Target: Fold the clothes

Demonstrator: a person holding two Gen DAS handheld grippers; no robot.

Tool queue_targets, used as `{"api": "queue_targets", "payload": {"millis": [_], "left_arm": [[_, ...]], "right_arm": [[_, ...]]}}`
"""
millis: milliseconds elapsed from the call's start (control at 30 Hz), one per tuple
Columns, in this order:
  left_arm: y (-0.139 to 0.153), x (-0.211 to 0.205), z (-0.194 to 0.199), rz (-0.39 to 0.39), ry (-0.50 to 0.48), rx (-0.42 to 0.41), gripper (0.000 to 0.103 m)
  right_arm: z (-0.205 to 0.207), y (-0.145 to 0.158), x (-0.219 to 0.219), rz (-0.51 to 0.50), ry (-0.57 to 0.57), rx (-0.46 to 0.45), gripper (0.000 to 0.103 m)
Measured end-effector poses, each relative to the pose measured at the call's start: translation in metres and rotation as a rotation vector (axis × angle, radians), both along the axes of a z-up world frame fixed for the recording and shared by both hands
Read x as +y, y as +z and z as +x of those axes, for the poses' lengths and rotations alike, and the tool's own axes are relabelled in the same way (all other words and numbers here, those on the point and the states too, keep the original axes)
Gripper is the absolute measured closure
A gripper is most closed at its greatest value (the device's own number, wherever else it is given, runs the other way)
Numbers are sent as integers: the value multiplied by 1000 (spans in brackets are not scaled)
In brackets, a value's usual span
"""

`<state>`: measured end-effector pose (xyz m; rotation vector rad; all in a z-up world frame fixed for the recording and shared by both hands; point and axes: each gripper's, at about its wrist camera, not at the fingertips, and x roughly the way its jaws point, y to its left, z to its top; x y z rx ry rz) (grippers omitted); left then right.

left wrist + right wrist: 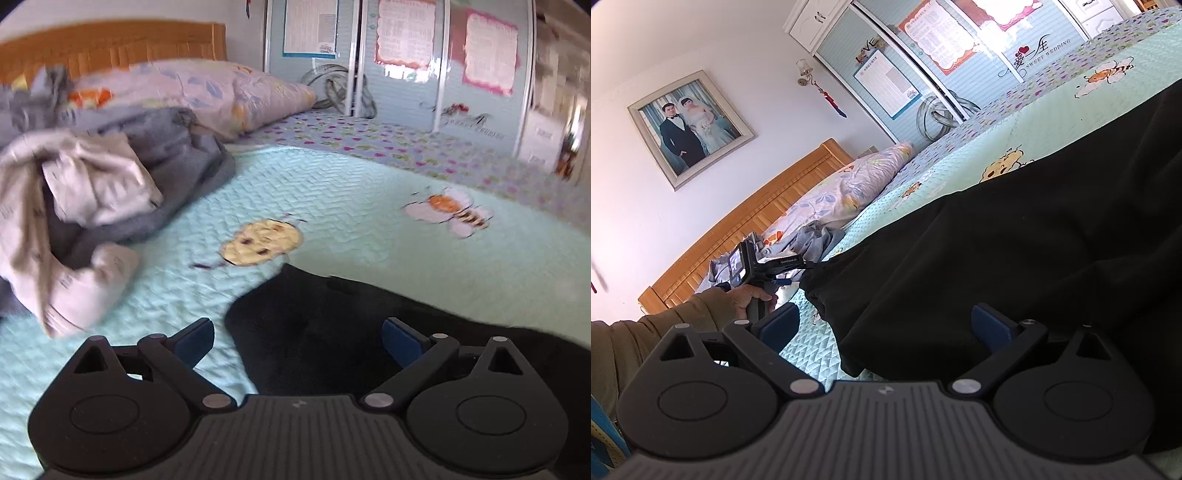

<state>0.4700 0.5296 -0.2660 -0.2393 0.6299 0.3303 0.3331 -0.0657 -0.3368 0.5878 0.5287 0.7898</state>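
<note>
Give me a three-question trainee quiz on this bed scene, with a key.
1. True or false: the left gripper has its jaws shut on the black garment.
2. Which lies nearest the headboard? A) bee print B) pillow C) black garment
3. Fill in: the heap of unfolded clothes lies on the ____ quilt.

Key: 1 false, the jaws stand open with the garment below them. 2 B. 3 pale green.
</note>
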Motion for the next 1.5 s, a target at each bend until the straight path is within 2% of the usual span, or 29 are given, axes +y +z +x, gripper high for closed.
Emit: {"api": "queue_targets", "payload": {"millis": [67, 167, 267, 333, 367, 467, 500, 667, 867, 1000, 1100, 1267, 1300, 1333, 1367, 1400, 1500], "left_arm": [[0, 3, -6, -54, 10, -14, 8], [-4, 1, -20, -136, 77, -21, 8], [-15, -4, -37, -290, 168, -48, 6], [-22, -9, -44, -375, 170, -72, 6], [-23, -13, -43, -378, 148, -76, 7], [-15, -29, -36, -289, 87, -97, 7], [-14, -31, -33, -284, 83, -111, 7], [-21, -28, -22, -325, 154, -103, 7], [-25, -23, -24, -298, 195, -119, 7], [-25, -17, -21, -330, 188, -140, 7], [-22, -16, -17, -327, 170, -161, 7], [-27, -14, -9, -321, 153, -128, 8], [-28, -15, -8, -314, 149, -113, 15], [-29, -15, -7, -300, 148, -96, 30], [-30, -15, -6, -286, 148, -81, 40], [-31, -15, -6, -272, 148, -68, 61], [-30, -14, -9, -257, 134, -72, 64]], "right_arm": [[0, 0, 0, 0, 0, 0, 4], [0, 1, -1, -1, 0, 0, 4], [1, 1, -1, -3, 0, 0, 4], [1, 1, 0, -4, 0, 0, 4], [1, 1, 0, -5, 0, 0, 4], [1, 2, 0, -5, 0, -1, 4], [1, 2, 1, -5, 0, -1, 4], [1, 2, 1, -5, 0, 0, 4], [0, 1, 2, -5, 0, -1, 4], [0, 0, 2, -6, -1, -1, 4], [0, 1, 1, -6, 0, -1, 4], [0, 1, 0, -6, 0, -1, 4], [0, 1, 0, -6, 0, -1, 4], [1, 1, 0, -6, 0, -1, 4], [1, 1, 0, -5, 0, -1, 4], [1, 0, 0, -5, 0, -1, 4], [1, 0, -1, -3, -1, -1, 3]]}}
